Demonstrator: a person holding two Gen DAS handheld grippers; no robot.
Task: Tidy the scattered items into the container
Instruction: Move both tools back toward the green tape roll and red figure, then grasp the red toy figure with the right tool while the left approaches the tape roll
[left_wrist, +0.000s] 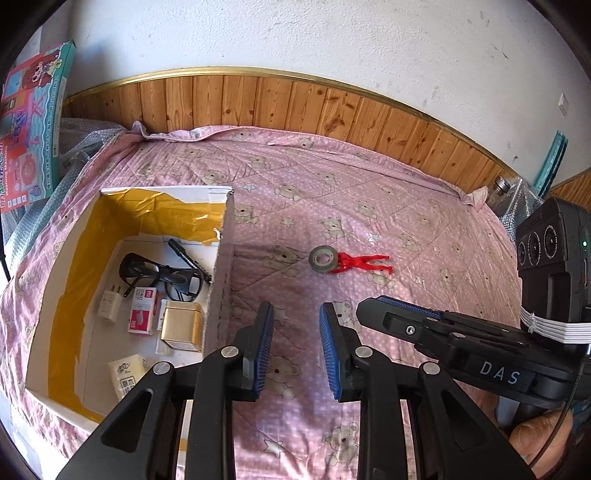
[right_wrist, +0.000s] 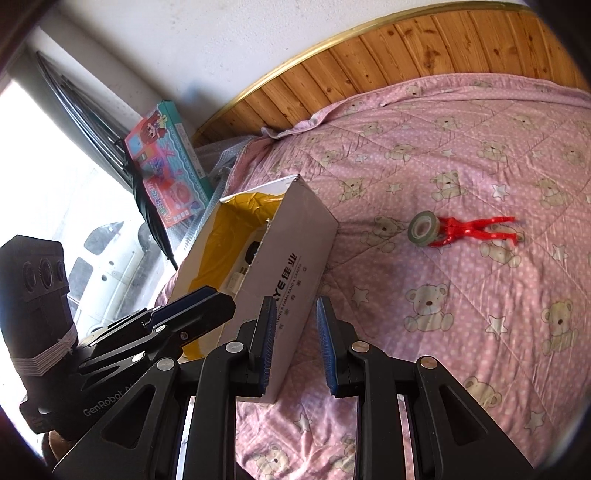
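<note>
Hovering open and empty, both the left gripper (left_wrist: 296, 345) and right gripper (right_wrist: 296, 343) are facing the tape roll (left_wrist: 323, 259) and red figure (left_wrist: 360, 263) lying touching, well right of the cardboard box (left_wrist: 221, 280); fetching either probably comes next.

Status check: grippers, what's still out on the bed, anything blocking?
Left gripper open, empty. Right gripper open, empty. Tape roll and red figure touching on the bedspread, outside the box. Nothing in the way.

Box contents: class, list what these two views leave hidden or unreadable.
- Right wrist view: most of the box interior, hidden behind its near wall.
- Left wrist view: glasses cover part of the pen.
- Left wrist view: red packet print, too small to read.
</note>
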